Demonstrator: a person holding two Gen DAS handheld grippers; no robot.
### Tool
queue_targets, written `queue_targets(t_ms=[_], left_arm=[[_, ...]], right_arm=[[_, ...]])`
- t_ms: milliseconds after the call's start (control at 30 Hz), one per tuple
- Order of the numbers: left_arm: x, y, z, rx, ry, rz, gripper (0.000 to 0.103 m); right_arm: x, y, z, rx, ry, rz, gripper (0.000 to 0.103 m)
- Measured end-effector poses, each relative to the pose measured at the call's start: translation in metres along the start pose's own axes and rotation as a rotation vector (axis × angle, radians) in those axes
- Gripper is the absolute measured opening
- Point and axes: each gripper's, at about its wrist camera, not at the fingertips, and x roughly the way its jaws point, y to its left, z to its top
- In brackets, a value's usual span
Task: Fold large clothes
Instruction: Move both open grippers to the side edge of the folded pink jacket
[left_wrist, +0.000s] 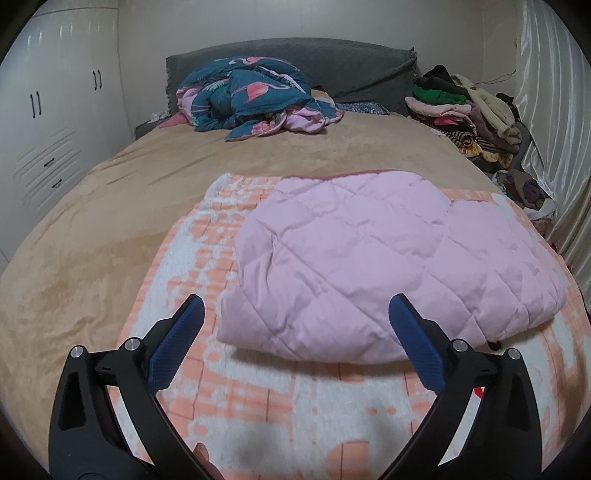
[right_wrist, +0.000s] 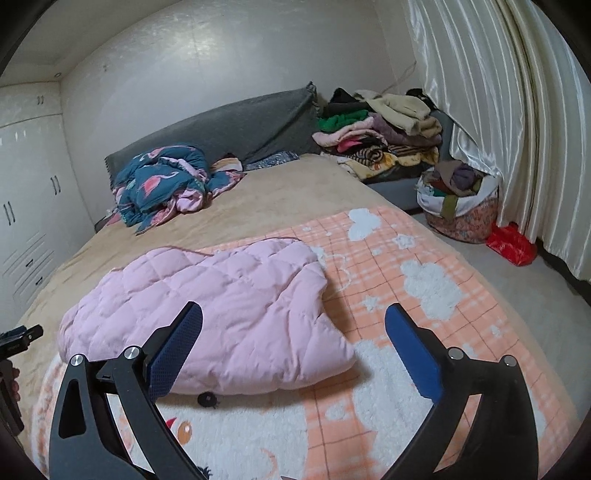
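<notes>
Pink quilted garment (left_wrist: 388, 266) lies folded, long axis across bed (left_wrist: 92, 229).

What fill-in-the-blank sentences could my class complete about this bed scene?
1. The folded quilted garment is ____ in colour.
2. It lies on a checked orange-and-white ____.
3. Both the left gripper and right gripper are ____, holding nothing.
4. The crumpled flamingo-print quilt lies near the grey ____.

Missing words: pink; blanket; open; headboard

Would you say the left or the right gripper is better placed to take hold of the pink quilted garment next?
Probably the left gripper: its open fingers already frame the pink quilted garment at its near edge. The right gripper, also open, straddles only its right corner.
</notes>
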Motion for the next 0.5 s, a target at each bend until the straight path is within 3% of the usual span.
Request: queue_targets(t_ms=[233, 500], left_arm=[[0.005, 0.003, -0.021, -0.070, 0.055, -0.052, 0.093], [0.037, 0.012, -0.044, -0.227, 0.166, -0.152, 0.093]], right_arm=[[0.007, 0.005, -0.025, 0.074, 0.053, -0.004, 0.099], [0.042, -0.003, -0.055, 0.231, 0.161, -0.042, 0.099]])
